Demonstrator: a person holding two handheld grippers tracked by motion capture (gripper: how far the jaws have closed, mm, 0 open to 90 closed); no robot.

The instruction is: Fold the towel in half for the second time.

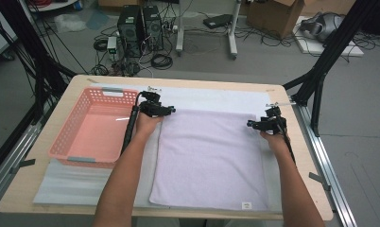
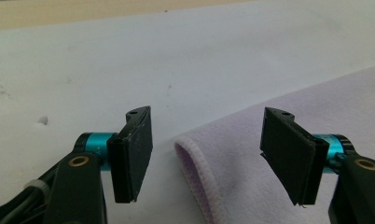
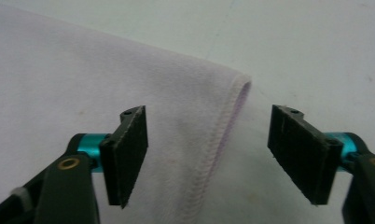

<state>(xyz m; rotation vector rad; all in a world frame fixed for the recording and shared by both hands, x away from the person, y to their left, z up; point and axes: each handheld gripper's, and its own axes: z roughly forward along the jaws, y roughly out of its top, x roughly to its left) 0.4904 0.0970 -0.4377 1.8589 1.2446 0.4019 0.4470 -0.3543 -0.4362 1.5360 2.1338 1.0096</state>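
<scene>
A pale lilac towel [image 1: 211,158] lies flat on a white mat over the wooden table. My left gripper [image 1: 159,111] is at the towel's far left corner. In the left gripper view its jaws stand apart around that hemmed corner [image 2: 195,158], pads clear of the cloth, so my left gripper [image 2: 206,156] is open. My right gripper [image 1: 264,124] is at the far right corner. In the right gripper view the stitched corner [image 3: 232,100] lies between the wide jaws, untouched, so my right gripper [image 3: 209,156] is open too.
A salmon plastic basket [image 1: 95,127] stands empty at the left of the table, close to my left forearm. The white mat [image 1: 211,97] reaches beyond the towel at the far side. A small label [image 1: 246,205] marks the towel's near edge.
</scene>
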